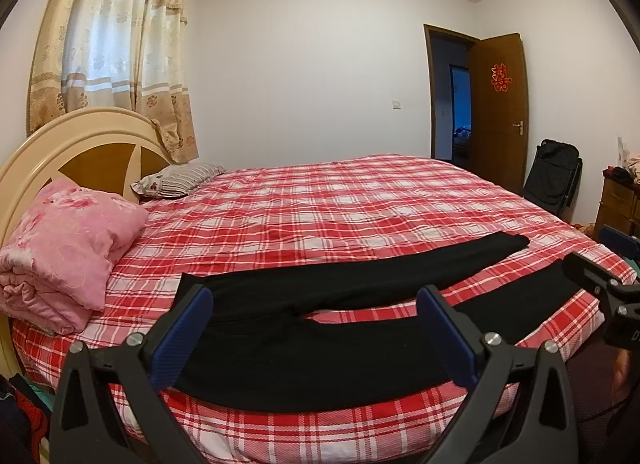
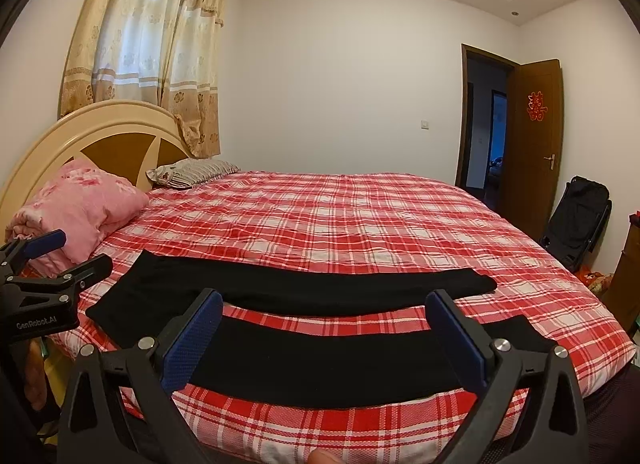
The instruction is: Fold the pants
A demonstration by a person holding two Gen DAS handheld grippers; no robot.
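Left wrist view: both tools, left tool (image 1: 316,328) and right tool (image 2: 324,334), hover spread wide above black pants (image 1: 320,360).

Wide bed (image 1: 360,200) with red and white checked sheet, black pants (image 1: 320,324) spread flat along its near edge with two legs apart, folded pink quilt (image 1: 68,240) at the near headboard corner, striped pillow (image 1: 180,178) at the far headboard corner

Left gripper (image 1: 314,328) and right gripper (image 2: 324,334) hover side by side, jaws spread wide, empty.
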